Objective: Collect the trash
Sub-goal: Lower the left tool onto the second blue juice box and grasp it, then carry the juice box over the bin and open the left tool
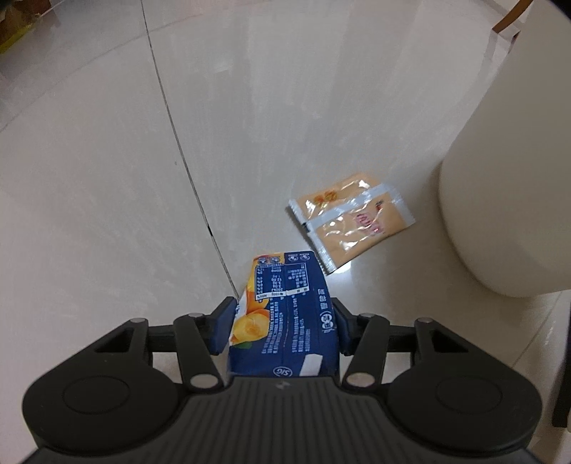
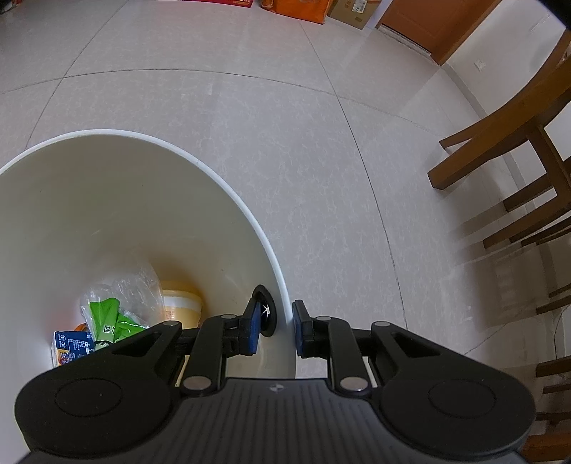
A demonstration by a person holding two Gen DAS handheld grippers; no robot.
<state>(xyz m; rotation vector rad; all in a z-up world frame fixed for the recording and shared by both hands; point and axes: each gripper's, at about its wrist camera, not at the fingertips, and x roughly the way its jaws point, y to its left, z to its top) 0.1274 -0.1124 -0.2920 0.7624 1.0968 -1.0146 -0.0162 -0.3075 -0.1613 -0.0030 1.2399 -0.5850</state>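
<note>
Pale tiled floor [image 1: 107,178] runs everywhere, grout lines curving across it. Biggest thing on it is the cream bin [image 2: 107,200], round, open top, thin white rim; in the left wrist view its outer wall [image 1: 499,178] fills the right side. Wooden chair [image 2: 517,160] stands off to the right of the bin, well apart. Cardboard boxes and an orange bag [image 2: 303,9] sit far back along the wall.

Inside the bin, at the bottom: crumpled clear plastic w/ a green wrapper [image 2: 110,317], a yellowish tub [image 2: 182,303] just beside it, and a small blue carton [image 2: 71,348] at the lower left, partly hidden by the tool.

Left tongs [image 1: 283,321] are clamped on a blue juice carton [image 1: 285,314] w/ orange fruit print, both blue pads pressed on its sides. Carton's long axis runs along the tongs' own line, pointing away from the camera and steeply down toward the floor; its base end, w/ the SIG mark, is nearest the camera, far end clear of the tile. Printed text reads upside down from here.

Flat orange sachet [image 1: 351,219] w/ clear sealed edges lies on the floor near the bin's foot, between carton and bin, long side slanting up to the right.

Right tongs [image 2: 274,326] straddle the bin rim, one pad inside, one outside, nearly closed, gripping the wall.
</note>
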